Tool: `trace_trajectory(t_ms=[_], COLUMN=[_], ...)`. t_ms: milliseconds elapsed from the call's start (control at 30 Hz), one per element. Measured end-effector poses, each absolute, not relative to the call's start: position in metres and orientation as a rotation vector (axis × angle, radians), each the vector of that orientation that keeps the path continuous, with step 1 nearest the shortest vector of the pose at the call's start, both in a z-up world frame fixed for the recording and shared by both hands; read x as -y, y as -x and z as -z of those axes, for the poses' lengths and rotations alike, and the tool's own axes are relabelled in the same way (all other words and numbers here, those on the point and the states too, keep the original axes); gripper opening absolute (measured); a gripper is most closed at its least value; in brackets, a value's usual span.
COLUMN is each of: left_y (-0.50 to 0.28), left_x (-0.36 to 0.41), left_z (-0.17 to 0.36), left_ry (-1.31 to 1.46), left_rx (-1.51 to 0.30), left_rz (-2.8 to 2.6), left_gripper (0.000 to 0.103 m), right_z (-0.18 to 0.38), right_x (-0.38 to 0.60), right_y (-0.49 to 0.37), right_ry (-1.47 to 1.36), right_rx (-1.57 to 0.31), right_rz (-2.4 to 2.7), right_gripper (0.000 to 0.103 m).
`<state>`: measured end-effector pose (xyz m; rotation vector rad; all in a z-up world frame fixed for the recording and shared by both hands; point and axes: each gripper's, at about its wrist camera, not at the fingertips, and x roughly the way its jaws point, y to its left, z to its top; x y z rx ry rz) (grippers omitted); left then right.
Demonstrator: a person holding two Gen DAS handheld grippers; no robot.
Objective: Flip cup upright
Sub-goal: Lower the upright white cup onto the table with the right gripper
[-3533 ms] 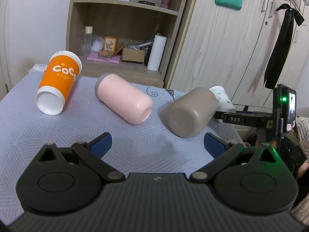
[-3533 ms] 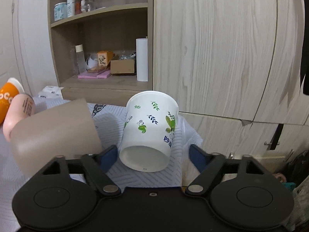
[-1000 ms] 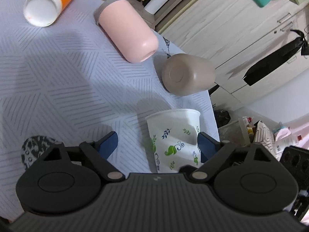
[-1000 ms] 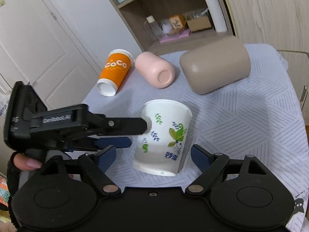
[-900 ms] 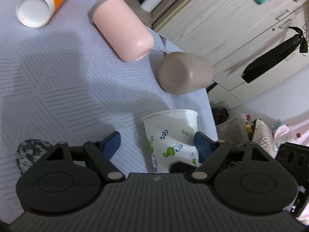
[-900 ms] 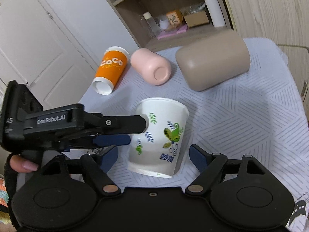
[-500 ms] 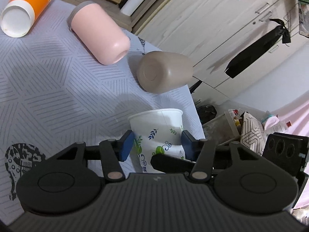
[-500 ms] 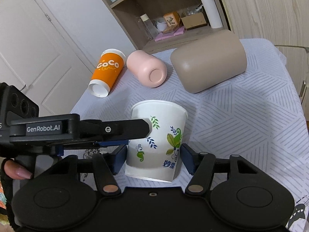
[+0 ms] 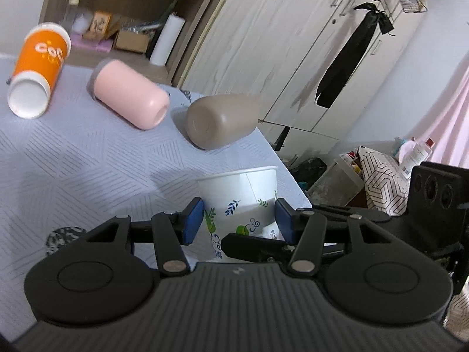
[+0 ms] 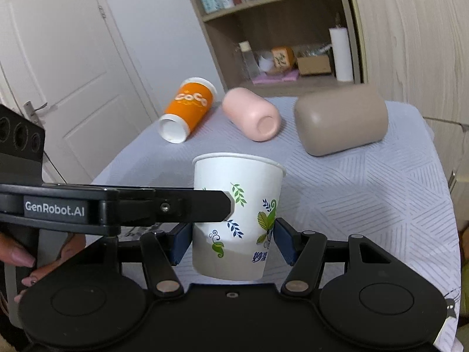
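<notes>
A white paper cup with leaf prints [image 9: 239, 193] [image 10: 237, 202] stands mouth up near the table's front right corner. My left gripper [image 9: 239, 220] has both blue pads against its sides. My right gripper [image 10: 230, 242] is shut on its lower half from the other direction. The left gripper's finger [image 10: 181, 206] crosses the right wrist view and touches the cup. An orange cup [image 9: 38, 67] [image 10: 187, 108], a pink cup [image 9: 130, 98] [image 10: 252, 114] and a taupe cup [image 9: 221, 124] [image 10: 340, 118] lie on their sides further back.
The table has a pale lilac patterned cloth [image 9: 73, 158] [image 10: 366, 193]. Its right edge drops off just beside the cup. A wooden shelf [image 10: 281, 29] with bottles and boxes stands behind, next to wardrobe doors [image 9: 287, 58]. Bags and clutter [image 9: 378, 176] lie on the floor.
Both grippers have closed from open onto the leaf-print cup. The cup has gone from tilted to mouth up, and both views have levelled out.
</notes>
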<state>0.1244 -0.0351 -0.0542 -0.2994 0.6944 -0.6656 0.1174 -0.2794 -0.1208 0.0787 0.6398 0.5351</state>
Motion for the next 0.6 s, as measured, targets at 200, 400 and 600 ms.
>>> trace_trajectory(t_ms=[200, 400, 600], left_y=[-0.105, -0.092, -0.089], left_x=[0.021, 0.003, -0.004], left_z=[0.046, 0.04, 0.039], left_ry=[0.234, 0.187, 0.143], left_rx=[-0.605, -0.506, -0.46], left_rz=[0.614, 0.598, 0.598], left_gripper=[0.052, 0.053, 0.055], right_z=[0.115, 0.113, 0.112], right_x=[0.258, 0.23, 0.209], right_y=[-0.108, -0.097, -0.093], right_ry=[-0.007, 0.108, 0.211], right_rx=[-0.567, -0.468, -0.394], right_rz=[-0.553, -0.546, -0.528], right_gripper=[0.066, 0.066, 0.066])
